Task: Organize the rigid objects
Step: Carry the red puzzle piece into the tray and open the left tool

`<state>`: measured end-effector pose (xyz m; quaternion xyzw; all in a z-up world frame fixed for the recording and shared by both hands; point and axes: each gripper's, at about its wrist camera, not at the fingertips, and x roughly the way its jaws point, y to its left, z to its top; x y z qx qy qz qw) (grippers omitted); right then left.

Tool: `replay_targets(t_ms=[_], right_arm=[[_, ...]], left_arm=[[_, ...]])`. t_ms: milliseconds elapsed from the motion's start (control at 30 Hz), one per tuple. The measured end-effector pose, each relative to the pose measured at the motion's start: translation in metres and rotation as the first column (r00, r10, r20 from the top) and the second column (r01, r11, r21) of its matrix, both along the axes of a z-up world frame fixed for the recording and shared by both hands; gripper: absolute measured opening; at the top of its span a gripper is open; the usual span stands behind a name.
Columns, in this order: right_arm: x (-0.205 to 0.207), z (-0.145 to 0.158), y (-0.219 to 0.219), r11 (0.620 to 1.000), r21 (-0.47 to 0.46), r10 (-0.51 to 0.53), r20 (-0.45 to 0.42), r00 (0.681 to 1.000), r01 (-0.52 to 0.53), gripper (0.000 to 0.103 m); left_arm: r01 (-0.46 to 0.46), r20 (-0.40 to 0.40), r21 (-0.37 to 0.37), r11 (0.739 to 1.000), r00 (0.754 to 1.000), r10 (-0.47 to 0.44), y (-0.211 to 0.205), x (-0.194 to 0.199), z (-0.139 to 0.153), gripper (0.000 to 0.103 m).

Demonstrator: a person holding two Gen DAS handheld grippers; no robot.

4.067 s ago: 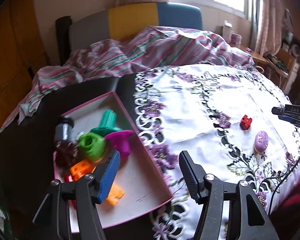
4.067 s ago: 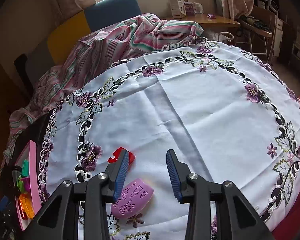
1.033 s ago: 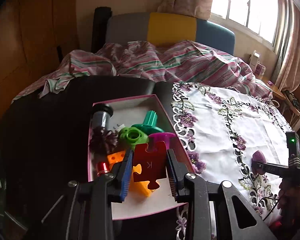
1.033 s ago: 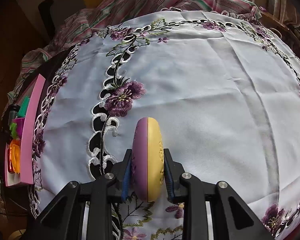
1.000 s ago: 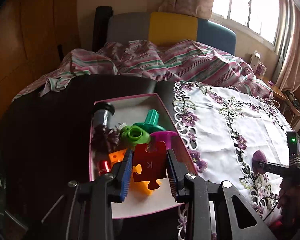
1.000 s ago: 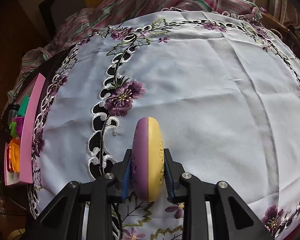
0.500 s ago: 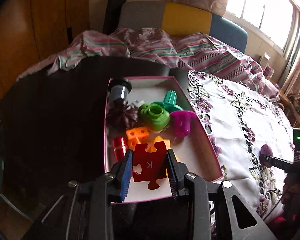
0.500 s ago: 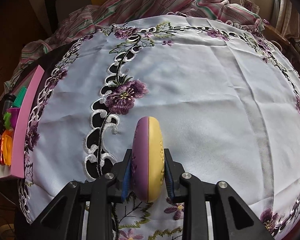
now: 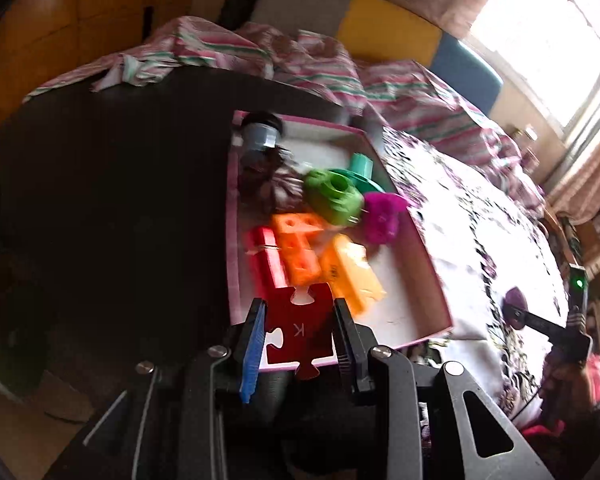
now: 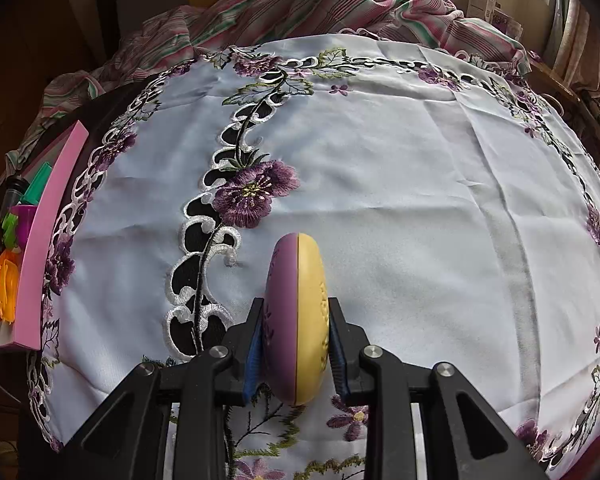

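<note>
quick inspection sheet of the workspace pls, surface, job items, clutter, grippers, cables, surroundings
surface: dark table, white embroidered tablecloth on part of it
job's things: pink box of plastic toys; red puzzle piece; purple-and-yellow oval piece
clutter: striped cloth bunched at the far edge
grippers: left gripper shut on the puzzle piece above the box; right gripper shut on the oval piece
cables: nothing seen
surroundings: multicoloured chair back, window, curtains

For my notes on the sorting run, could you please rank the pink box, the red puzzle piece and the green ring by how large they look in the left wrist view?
1. pink box: clearly largest.
2. red puzzle piece, held in the left gripper: looks bigger than the ring, but it sits nearest the camera, so this is unsure.
3. green ring.
</note>
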<state>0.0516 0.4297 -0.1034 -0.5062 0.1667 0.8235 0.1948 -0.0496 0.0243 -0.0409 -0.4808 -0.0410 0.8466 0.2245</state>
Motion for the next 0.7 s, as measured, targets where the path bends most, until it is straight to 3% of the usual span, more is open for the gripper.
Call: replay_targets(t_ms=[133, 333, 533, 633, 700], right_arm=[[0.0, 0.0, 0.0, 1.0, 0.001, 0.0, 0.001, 1.0, 0.0, 0.028], [0.0, 0.001, 0.0, 1.0, -0.001, 0.0, 0.001, 1.0, 0.0, 0.028], [0.0, 0.001, 0.0, 1.0, 0.002, 0.002, 0.001, 1.0, -0.002, 0.028], [-0.001, 0.001, 0.0, 1.0, 0.0, 0.001, 0.0, 1.0, -0.001, 0.028], [-0.001, 0.001, 0.0, 1.0, 0.0, -0.001, -0.001, 1.0, 0.001, 0.028]], left_arm=[[0.057, 0.045, -0.017, 0.998, 0.997, -0.056, 0.028, -0.01, -0.012, 0.033], [0.044, 0.118, -0.099, 0.994, 0.993, -0.033, 0.046, -0.036, -0.042, 0.032], [0.022, 0.035, -0.166, 0.986, 0.999, -0.016, 0.055, -0.055, -0.044, 0.032], [0.02, 0.032, -0.169, 0.985, 0.999, -0.015, 0.055, -0.061, -0.044, 0.033], [0.011, 0.033, -0.147, 0.989, 0.999, -0.007, 0.051, -0.059, -0.041, 0.044]])
